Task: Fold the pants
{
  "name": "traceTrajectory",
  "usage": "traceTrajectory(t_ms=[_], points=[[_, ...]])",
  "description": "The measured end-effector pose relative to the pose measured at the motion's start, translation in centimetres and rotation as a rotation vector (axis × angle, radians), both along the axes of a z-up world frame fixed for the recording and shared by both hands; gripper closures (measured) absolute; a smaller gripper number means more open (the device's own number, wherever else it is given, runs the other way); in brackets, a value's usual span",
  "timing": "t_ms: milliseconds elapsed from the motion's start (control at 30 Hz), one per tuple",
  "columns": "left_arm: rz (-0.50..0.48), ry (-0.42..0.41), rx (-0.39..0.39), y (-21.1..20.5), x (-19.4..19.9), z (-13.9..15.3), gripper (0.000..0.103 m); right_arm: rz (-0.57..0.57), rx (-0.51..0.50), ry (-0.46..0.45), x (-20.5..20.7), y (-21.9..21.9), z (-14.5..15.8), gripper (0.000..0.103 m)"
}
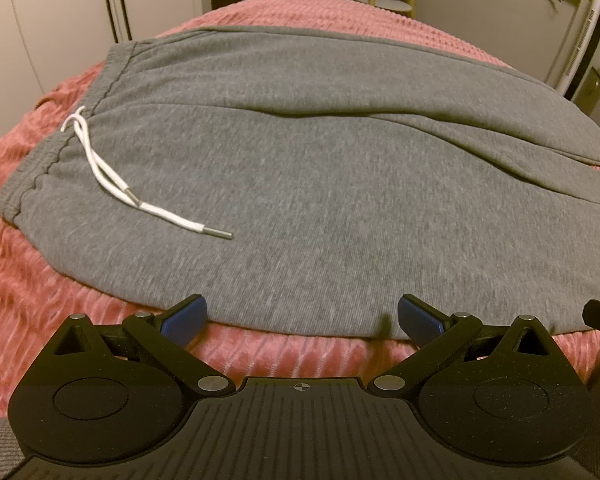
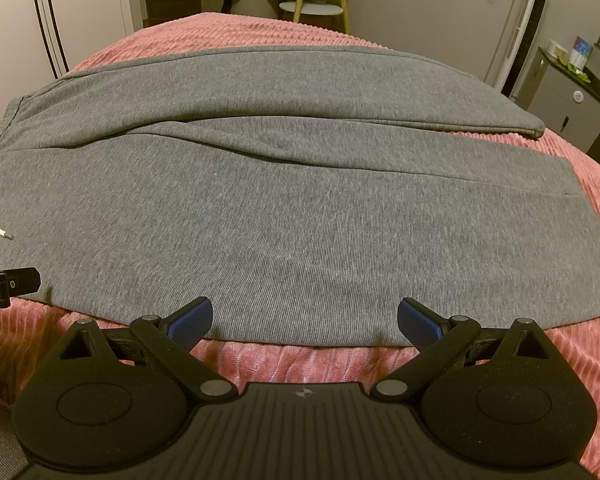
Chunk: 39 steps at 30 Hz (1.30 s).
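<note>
Grey sweatpants [image 1: 300, 168] lie flat across a pink ribbed bedspread [image 1: 28, 280], waistband [image 1: 60, 148] at the left with a white drawstring [image 1: 112, 184] on top. The legs run to the right, cuffs showing in the right wrist view [image 2: 540, 128]. My left gripper [image 1: 302, 318] is open and empty at the near edge of the pants by the waist end. My right gripper [image 2: 304, 320] is open and empty at the near edge of the pants [image 2: 300, 208] along the near leg. Part of the other gripper shows at each view's side [image 2: 8, 284].
The bedspread [image 2: 580, 360] covers the bed all round the pants. Behind the bed stand a white wardrobe [image 1: 60, 8], a small round white table [image 2: 312, 8] with yellow legs, a tower fan [image 2: 528, 12] and a dark cabinet [image 2: 572, 100] at the right.
</note>
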<state>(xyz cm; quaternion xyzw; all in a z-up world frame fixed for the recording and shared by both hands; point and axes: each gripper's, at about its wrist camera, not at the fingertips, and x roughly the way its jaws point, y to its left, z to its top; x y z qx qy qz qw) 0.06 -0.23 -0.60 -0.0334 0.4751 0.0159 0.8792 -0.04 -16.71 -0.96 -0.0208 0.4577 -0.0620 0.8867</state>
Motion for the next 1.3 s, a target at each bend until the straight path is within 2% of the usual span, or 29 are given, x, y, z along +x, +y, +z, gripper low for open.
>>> traceTrajectory(t_ms=[533, 967, 1133, 1300], points=[[-0.017, -0.008, -0.005, -0.3, -0.4, 0.3, 0.0, -0.005, 0.015, -0.005, 0.1, -0.1, 0.4, 0.004], [-0.054, 0.017, -0.016, -0.8, 0.2, 0.4, 0.0, -0.046, 0.091, 0.021, 0.8, -1.5, 0.3, 0.004], [-0.061, 0.034, -0.057, -0.8, 0.9, 0.9, 0.0, -0.086, 0.218, -0.002, 1.4, -4.4, 0.9, 0.004], [-0.029, -0.002, -0.091, -0.5, 4.0, 2.9, 0.0, -0.255, 0.217, -0.005, 3.4, -10.2, 0.5, 0.004]])
